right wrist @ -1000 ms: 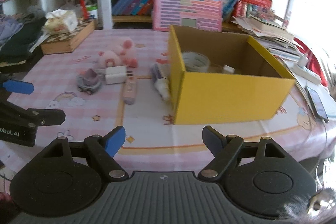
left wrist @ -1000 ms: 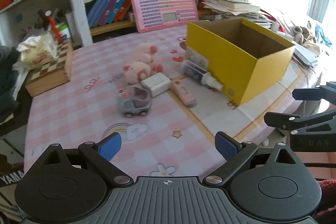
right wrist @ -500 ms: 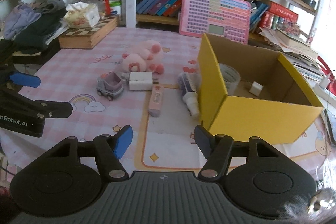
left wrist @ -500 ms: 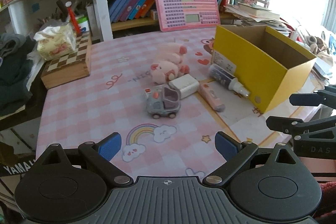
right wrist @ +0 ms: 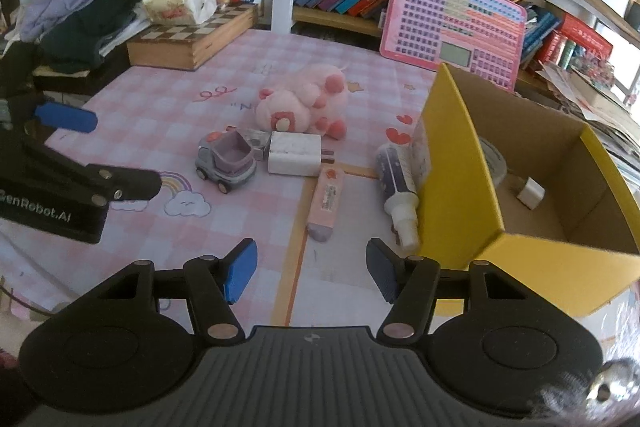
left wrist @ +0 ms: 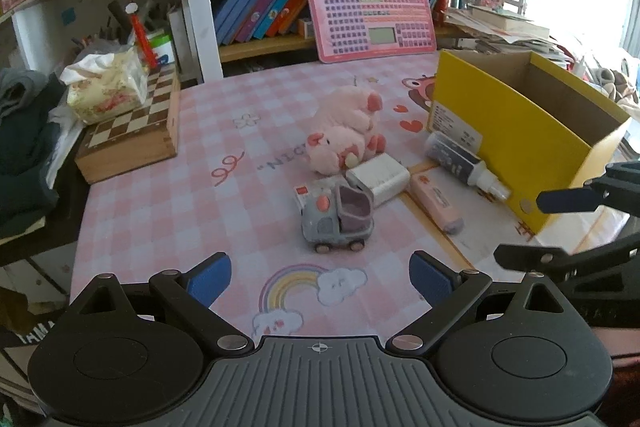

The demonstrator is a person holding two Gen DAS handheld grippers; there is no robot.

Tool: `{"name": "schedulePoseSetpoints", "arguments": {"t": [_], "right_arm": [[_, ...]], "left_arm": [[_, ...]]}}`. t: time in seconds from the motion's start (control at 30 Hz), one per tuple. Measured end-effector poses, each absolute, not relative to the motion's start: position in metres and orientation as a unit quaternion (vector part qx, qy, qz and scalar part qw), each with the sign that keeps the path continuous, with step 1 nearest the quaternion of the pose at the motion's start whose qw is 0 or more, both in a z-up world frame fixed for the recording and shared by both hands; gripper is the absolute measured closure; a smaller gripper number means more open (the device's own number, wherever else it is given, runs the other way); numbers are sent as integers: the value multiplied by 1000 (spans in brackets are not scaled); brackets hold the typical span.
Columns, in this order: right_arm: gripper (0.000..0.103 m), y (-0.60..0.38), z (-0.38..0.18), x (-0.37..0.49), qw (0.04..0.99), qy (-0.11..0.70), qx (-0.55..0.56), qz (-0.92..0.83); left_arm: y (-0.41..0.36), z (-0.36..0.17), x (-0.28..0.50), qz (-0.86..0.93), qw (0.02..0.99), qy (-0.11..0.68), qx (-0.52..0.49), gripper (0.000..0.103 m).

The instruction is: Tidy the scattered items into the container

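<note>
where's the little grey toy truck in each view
Left wrist view: the grey toy truck sits just below centre, ahead of the open left claw, its front toward the left.
Right wrist view: the truck is left of centre, up-left of the open, empty right claw, whose jaws have just been closing.
Shared landmark: the white charger block right beside it.

Matt cardboard box (right wrist: 460,163); fuzzy plush pig (left wrist: 344,135); wooden chessboard (left wrist: 132,131).

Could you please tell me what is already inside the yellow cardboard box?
Inside the yellow box, the right wrist view shows a roll of clear tape against the near-left wall and a small white cube-shaped item on the floor. The near wall hides the floor just behind it.
</note>
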State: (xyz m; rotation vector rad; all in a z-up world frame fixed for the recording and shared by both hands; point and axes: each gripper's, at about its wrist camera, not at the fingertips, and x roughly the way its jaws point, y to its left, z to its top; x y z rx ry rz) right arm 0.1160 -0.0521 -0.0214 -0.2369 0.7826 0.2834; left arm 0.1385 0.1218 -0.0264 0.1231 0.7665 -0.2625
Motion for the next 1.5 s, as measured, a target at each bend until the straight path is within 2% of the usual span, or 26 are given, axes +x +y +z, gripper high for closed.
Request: {"name": "schedulePoseSetpoints", "arguments": {"t": [0.77,0.93,1.0,1.03,1.5], "right_arm": [[47,-34,-54,188,891,419,-119,127],[47,-35,-61,199,889,428,-108,119],[47,-35,-64,203,888,431,-108,117],[47,-35,-65,204,888,432,-108,118],[46,-35,-72,219,889,436,-85,115]], "left_arm": [[98,-74,217,-135,902,406,63,9],[98,-82,225,-143,895,419,52,19],[98,-83,227,-153,892,423,39,27],[98,-84,228,-159,890,426,36,37],[143,-69,209,-123,894,430,-17,39]]}}
